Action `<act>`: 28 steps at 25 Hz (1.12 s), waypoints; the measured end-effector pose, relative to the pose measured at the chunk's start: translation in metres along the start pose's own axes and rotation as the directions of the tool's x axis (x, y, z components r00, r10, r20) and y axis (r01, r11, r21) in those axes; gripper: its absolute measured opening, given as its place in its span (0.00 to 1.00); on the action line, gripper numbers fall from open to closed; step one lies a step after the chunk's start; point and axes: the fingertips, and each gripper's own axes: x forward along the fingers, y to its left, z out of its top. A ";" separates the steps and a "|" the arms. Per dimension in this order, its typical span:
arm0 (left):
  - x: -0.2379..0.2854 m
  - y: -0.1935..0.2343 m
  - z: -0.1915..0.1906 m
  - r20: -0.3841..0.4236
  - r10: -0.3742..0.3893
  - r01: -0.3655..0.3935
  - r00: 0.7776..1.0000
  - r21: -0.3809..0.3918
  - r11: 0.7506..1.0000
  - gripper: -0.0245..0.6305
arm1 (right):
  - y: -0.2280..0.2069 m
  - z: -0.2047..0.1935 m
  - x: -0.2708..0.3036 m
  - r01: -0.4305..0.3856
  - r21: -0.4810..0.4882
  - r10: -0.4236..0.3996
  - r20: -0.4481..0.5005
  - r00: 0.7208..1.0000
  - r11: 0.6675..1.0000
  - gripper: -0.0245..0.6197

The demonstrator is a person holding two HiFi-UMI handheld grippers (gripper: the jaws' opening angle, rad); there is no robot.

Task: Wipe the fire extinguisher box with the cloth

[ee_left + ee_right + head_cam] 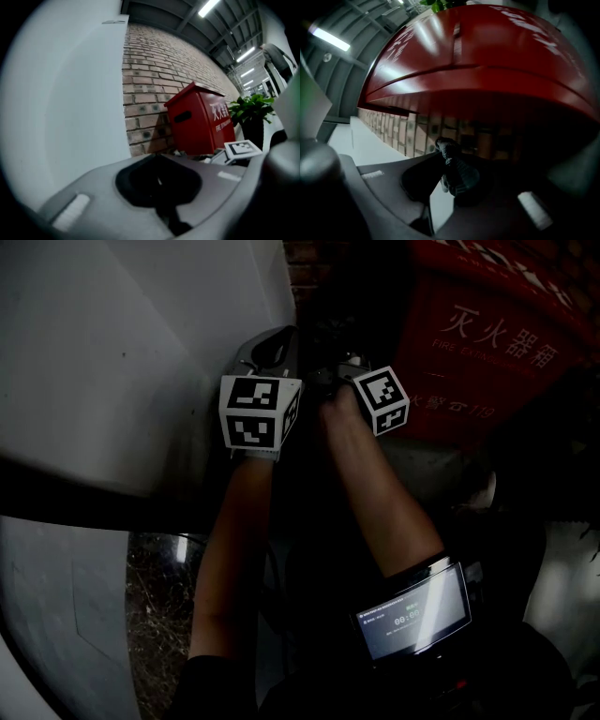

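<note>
The red fire extinguisher box (487, 343) stands at the upper right of the head view, with white lettering on its front. My right gripper (333, 371) is right beside its left side, shut on a dark grey cloth (457, 168). In the right gripper view the box (487, 61) fills the upper frame, very close above the cloth; whether they touch cannot be told. My left gripper (270, 348) is held next to it, close to the white wall, jaws shut with nothing between them. The left gripper view shows the box (201, 122) to the right, ahead of the left gripper (159, 180).
A white wall panel (122, 362) rises at the left, and a brick wall (150, 84) runs behind the box. A potted plant (251, 110) stands beyond the box. A device with a lit screen (412, 615) hangs at the person's waist. The scene is dim.
</note>
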 end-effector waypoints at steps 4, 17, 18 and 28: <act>-0.007 0.003 0.010 0.026 0.004 -0.004 1.000 -0.010 1.000 0.04 | 0.038 0.018 0.024 -0.043 0.027 0.042 0.058 0.997 0.999 0.11; 0.001 -0.014 -0.012 0.017 -0.048 0.048 0.999 -0.018 0.999 0.04 | -0.008 0.051 0.017 0.045 0.228 -0.101 0.240 0.965 0.973 0.10; 0.002 -0.015 -0.016 0.012 -0.050 0.050 0.999 -0.019 0.999 0.04 | -0.022 0.051 0.013 0.070 0.217 -0.121 0.235 0.964 0.974 0.10; 0.015 -0.035 -0.064 -0.046 -0.087 0.084 0.995 -0.065 0.994 0.04 | -0.158 0.029 -0.039 0.294 0.109 -0.308 0.157 0.938 0.950 0.10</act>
